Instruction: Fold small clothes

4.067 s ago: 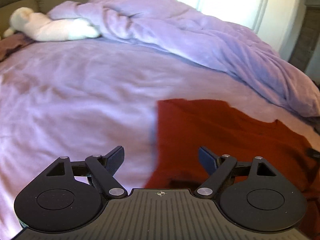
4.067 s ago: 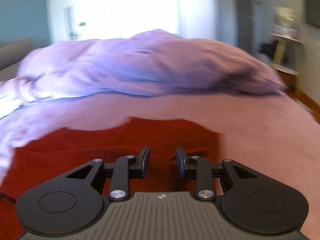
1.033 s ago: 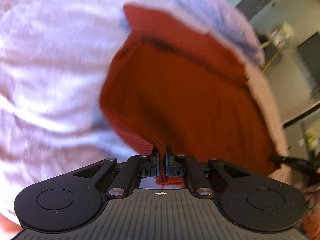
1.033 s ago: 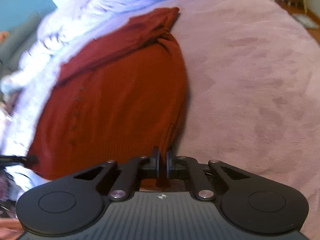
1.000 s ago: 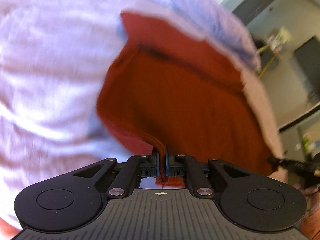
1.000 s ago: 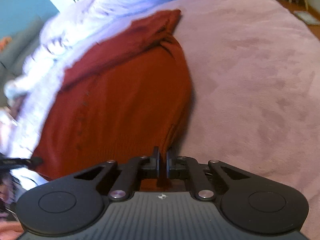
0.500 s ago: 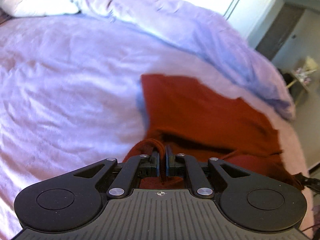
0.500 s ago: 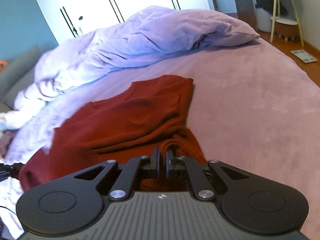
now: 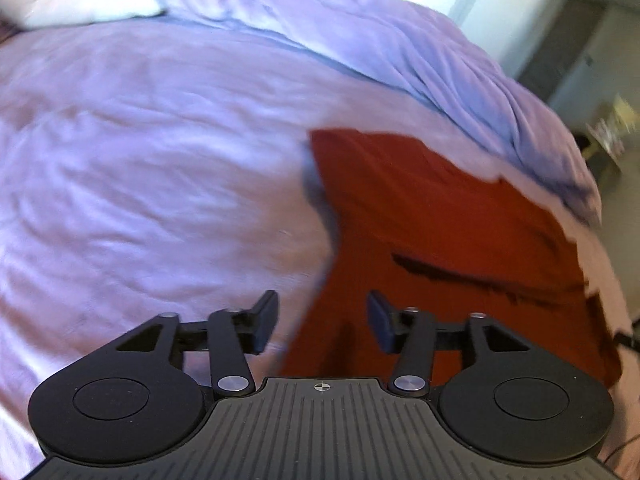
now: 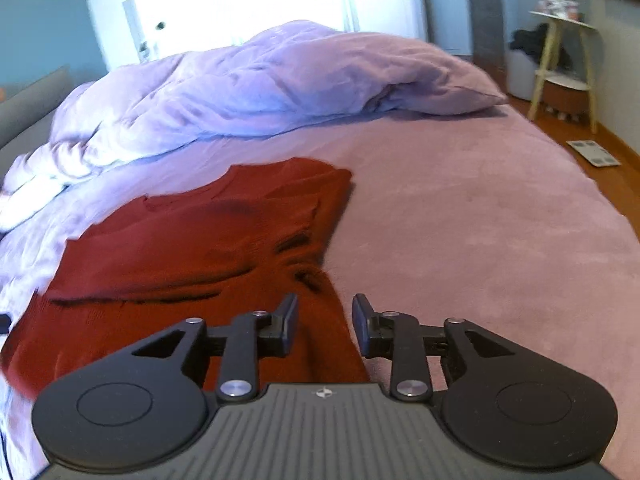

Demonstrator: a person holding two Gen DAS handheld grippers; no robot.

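Where both tools (image 9: 323, 322) (image 10: 325, 330) clamped sweater (image 10: 188, 248), now released.

We are in a home bedroom. A bed (image 10: 460, 208) under a pink-lilac cover fills most of both views, with a rumpled duvet (image 10: 260, 84) across the upper middle. White wardrobe doors (image 10: 224, 4) stand behind it at the top, and a small side table (image 10: 560, 60) sits on wood flooring (image 10: 616, 148) at the upper right.
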